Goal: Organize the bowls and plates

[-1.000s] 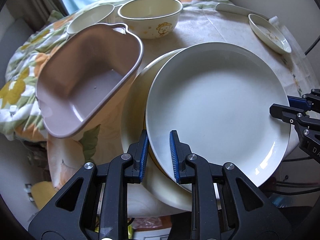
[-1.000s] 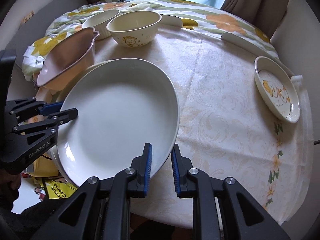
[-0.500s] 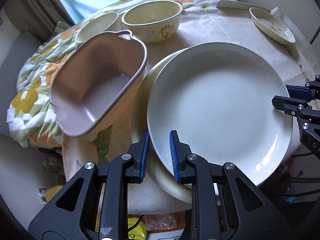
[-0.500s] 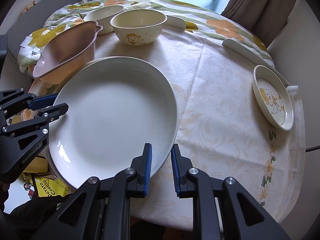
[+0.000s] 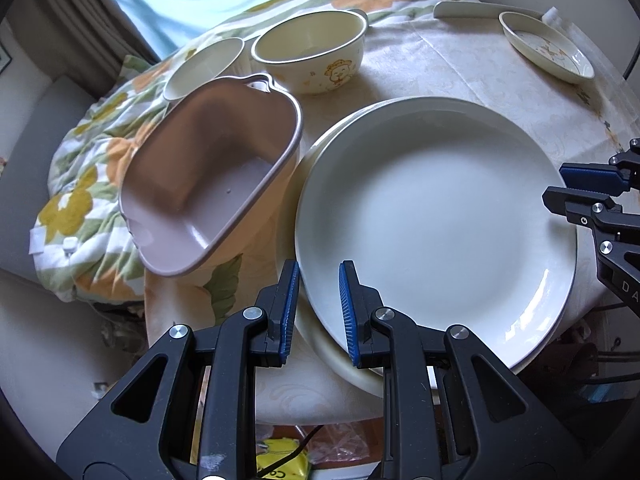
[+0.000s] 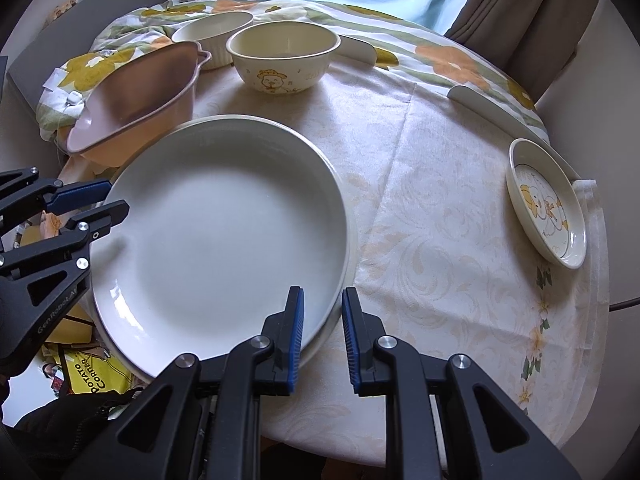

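A large white plate (image 5: 436, 216) (image 6: 220, 232) lies on a second, cream plate (image 5: 340, 364) at the table's near edge. My left gripper (image 5: 316, 308) is open, its jaws astride the white plate's near rim. My right gripper (image 6: 322, 332) is open, its jaws astride the opposite rim of the two plates. A pink rectangular dish (image 5: 208, 184) (image 6: 136, 96) leans tilted beside the plates. A cream cartoon bowl (image 5: 312, 56) (image 6: 284, 62), a white ribbed bowl (image 5: 204, 66) (image 6: 214, 34) and a small cartoon plate (image 5: 546, 50) (image 6: 546, 204) stand farther off.
The round table (image 6: 440, 216) has a cream patterned cloth. A floral quilt (image 5: 88, 184) covers the seat at the table's far and left side. A window with curtains (image 6: 516, 20) is behind. A yellow packet (image 6: 84, 372) lies on the floor below the edge.
The white plate has settled lower and more squarely over the cream plate. Both grippers keep their jaws astride the rim, and both views have tilted back a little.
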